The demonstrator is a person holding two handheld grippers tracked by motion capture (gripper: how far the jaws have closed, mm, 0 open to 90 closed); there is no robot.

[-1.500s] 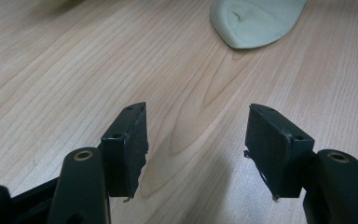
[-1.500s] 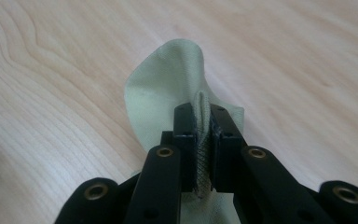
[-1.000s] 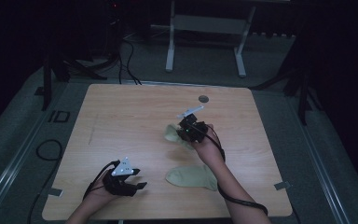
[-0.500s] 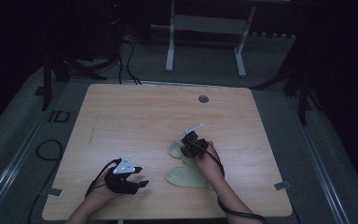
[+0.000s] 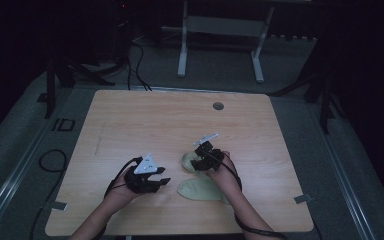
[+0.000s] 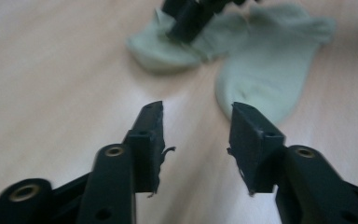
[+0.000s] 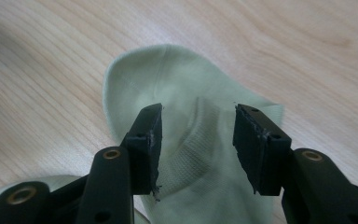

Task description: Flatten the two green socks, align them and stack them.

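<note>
Two pale green socks lie on the wooden table (image 5: 130, 125). One sock (image 5: 186, 161) lies bunched under my right gripper (image 5: 198, 163), whose jaws have just been opening. In the right gripper view the gripper (image 7: 198, 109) stands open over the sock (image 7: 168, 70), with a raised fold between the pads and no grip on it. The other sock (image 5: 200, 190) lies flat just in front of it. My left gripper (image 5: 166, 178) hovers left of that sock. Its jaws (image 6: 196, 109) have just been closing a little, are open and hold nothing. Ahead of them lie the flat sock (image 6: 265, 79) and the bunched sock (image 6: 163, 49).
A round grommet hole (image 5: 218, 106) sits near the table's far edge. A black cable (image 5: 47, 162) loops on the floor at the left. A metal stand (image 5: 220, 30) is on the floor beyond the table.
The right gripper came down and toward the near edge with the sock, set it beside the flat sock and opened. The left gripper moved slightly right toward the socks.
</note>
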